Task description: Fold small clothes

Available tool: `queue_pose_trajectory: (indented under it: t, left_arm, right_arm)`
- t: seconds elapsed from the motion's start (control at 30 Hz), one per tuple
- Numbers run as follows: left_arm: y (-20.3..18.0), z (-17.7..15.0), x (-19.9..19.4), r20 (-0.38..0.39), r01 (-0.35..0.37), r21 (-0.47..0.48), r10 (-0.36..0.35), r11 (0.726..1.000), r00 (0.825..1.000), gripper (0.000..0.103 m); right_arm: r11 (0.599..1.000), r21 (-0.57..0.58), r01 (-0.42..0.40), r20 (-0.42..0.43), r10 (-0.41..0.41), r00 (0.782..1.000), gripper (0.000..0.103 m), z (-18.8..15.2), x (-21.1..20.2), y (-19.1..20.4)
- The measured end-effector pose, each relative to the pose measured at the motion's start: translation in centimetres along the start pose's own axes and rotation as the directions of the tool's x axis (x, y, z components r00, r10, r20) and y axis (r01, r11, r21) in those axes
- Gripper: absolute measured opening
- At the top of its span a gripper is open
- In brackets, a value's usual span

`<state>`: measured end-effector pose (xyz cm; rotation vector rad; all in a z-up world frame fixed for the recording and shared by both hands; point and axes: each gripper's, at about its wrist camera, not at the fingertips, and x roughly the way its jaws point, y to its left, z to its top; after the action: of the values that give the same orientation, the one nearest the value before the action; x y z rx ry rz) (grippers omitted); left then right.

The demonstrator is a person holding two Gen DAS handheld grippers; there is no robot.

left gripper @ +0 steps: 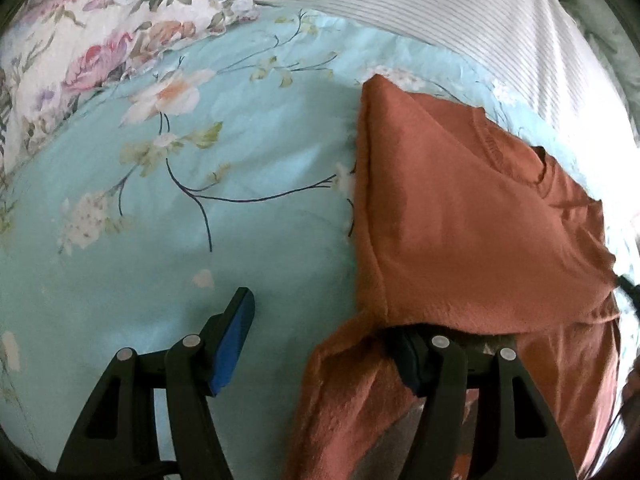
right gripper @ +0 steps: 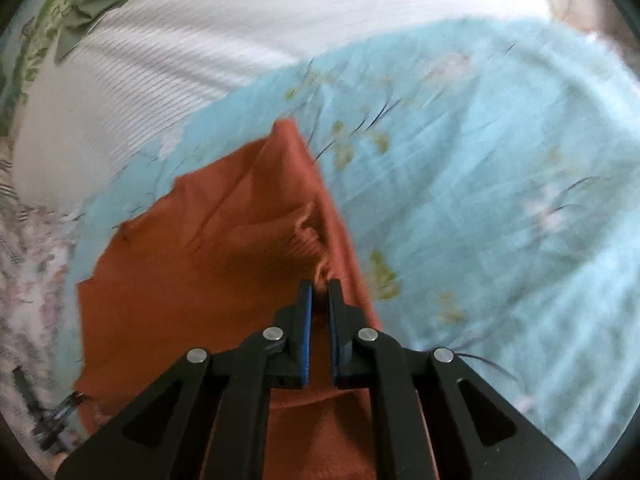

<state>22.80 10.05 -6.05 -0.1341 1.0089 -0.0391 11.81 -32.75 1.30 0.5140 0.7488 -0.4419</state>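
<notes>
A rust-orange small shirt (left gripper: 472, 216) lies partly folded on a light-blue floral bedsheet (left gripper: 200, 208), its neckline toward the far right. My left gripper (left gripper: 324, 320) is open. Its left finger (left gripper: 236, 336) is over the bare sheet and its right finger is draped by the shirt's near edge. In the right wrist view the shirt (right gripper: 192, 264) fills the lower left. My right gripper (right gripper: 320, 286) is shut on a bunched fold of the shirt's right edge and holds it lifted. That view is motion-blurred.
A white ribbed blanket (left gripper: 460, 12) lies along the far side of the bed, also in the right wrist view (right gripper: 200, 36). A rose-patterned pillow or quilt (left gripper: 100, 40) sits at the far left. Green fabric (right gripper: 80, 4) lies beyond the blanket.
</notes>
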Motion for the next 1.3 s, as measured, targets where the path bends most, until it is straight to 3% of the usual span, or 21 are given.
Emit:
queue_pose_trajectory:
  t: [0.03, 0.1, 0.2, 0.3, 0.4, 0.43, 0.5, 0.53, 0.57, 0.63, 0.77, 0.87, 0.97, 1.03, 1.1, 1.2, 1.27, 1.3]
  left_arm:
    - [0.0, 0.0, 0.0, 0.002, -0.005, 0.009, 0.005, 1.000, 1.000, 0.066]
    - [0.3, 0.1, 0.3, -0.004, -0.013, 0.005, 0.013, 1.000, 1.000, 0.066]
    - [1.4, 0.6, 1.0, -0.012, -0.009, -0.050, 0.008, 0.999, 1.000, 0.066]
    - [1.8, 0.6, 0.9, -0.021, 0.004, -0.049, -0.005, 0.999, 1.000, 0.066]
    - [1.7, -0.2, -0.8, -0.021, 0.040, -0.015, -0.040, 0.999, 0.999, 0.065]
    - [1.7, -0.8, -1.5, -0.021, 0.067, -0.003, -0.067, 0.998, 0.997, 0.065]
    - [1.6, -2.4, -3.2, -0.031, 0.142, 0.039, -0.141, 0.989, 0.990, 0.065]
    - [1.6, -3.4, -3.9, -0.036, 0.167, 0.062, -0.165, 0.984, 0.986, 0.065]
    - [1.6, -4.5, -4.7, -0.041, 0.188, 0.088, -0.185, 0.978, 0.982, 0.066]
    - [1.7, -6.9, -6.0, -0.060, 0.218, 0.127, -0.212, 0.968, 0.975, 0.070]
    - [3.1, -11.7, -7.2, -0.131, 0.297, 0.117, -0.282, 0.948, 0.951, 0.071]
    - [3.6, -14.8, -8.7, -0.118, 0.354, 0.104, -0.341, 0.930, 0.932, 0.072]
    - [3.7, -17.2, -9.8, -0.126, 0.463, 0.080, -0.452, 0.883, 0.883, 0.074]
    - [3.6, -18.6, -10.0, -0.146, 0.521, 0.061, -0.509, 0.851, 0.848, 0.075]
    - [3.4, -19.9, -10.6, -0.149, 0.542, 0.072, -0.529, 0.837, 0.836, 0.075]
    - [3.2, -21.4, -11.4, -0.171, 0.585, 0.079, -0.567, 0.807, 0.806, 0.075]
    - [2.8, -22.1, -11.3, -0.206, 0.613, 0.077, -0.589, 0.786, 0.781, 0.075]
    - [2.6, -22.4, -11.2, -0.217, 0.617, 0.084, -0.590, 0.782, 0.778, 0.075]
  right_arm:
    - [1.000, -0.008, 0.023, 0.048, -0.022, 0.999, 0.009, -0.1, -1.1, 0.4]
    - [0.998, -0.062, -0.029, 0.095, 0.035, 0.995, 0.009, -0.5, -2.5, 2.2]
    - [0.976, -0.156, -0.153, -0.054, 0.146, 0.988, 0.010, -1.6, -0.2, 4.7]
    - [0.984, -0.150, -0.096, -0.189, 0.067, 0.980, 0.010, -2.8, 3.0, 4.1]
    - [0.986, -0.068, -0.154, -0.179, 0.140, 0.974, 0.011, -3.2, 1.2, 2.3]
    - [0.980, -0.062, -0.188, -0.164, 0.175, 0.971, 0.016, -3.4, -0.2, 1.8]
    - [0.969, -0.070, -0.237, -0.143, 0.225, 0.964, 0.045, -4.3, -2.8, 1.0]
    - [0.963, -0.081, -0.257, -0.127, 0.246, 0.961, 0.068, -4.8, -4.4, 0.5]
    - [0.958, -0.089, -0.271, -0.113, 0.261, 0.959, 0.076, -5.3, -5.5, 0.3]
    - [0.943, -0.118, -0.310, -0.094, 0.301, 0.949, 0.075, -6.8, -8.0, -0.8]
    - [0.925, -0.125, -0.359, -0.135, 0.343, 0.930, 0.075, -9.9, -10.8, -3.5]
    - [0.934, -0.116, -0.337, -0.139, 0.321, 0.937, 0.075, -12.1, -12.5, -6.4]
    - [0.950, -0.060, -0.308, -0.139, 0.297, 0.945, 0.075, -13.7, -12.9, -9.6]
    - [0.941, 0.003, -0.339, -0.173, 0.335, 0.926, 0.075, -14.9, -12.4, -10.9]
    - [0.910, 0.005, -0.414, -0.190, 0.407, 0.893, 0.075, -16.6, -13.0, -10.9]
    - [0.847, -0.019, -0.531, -0.256, 0.509, 0.821, 0.075, -19.0, -14.1, -9.9]
    - [0.813, -0.038, -0.581, -0.299, 0.545, 0.783, 0.075, -20.6, -14.5, -9.1]
    - [0.802, -0.050, -0.595, -0.313, 0.553, 0.772, 0.075, -21.3, -14.7, -8.7]
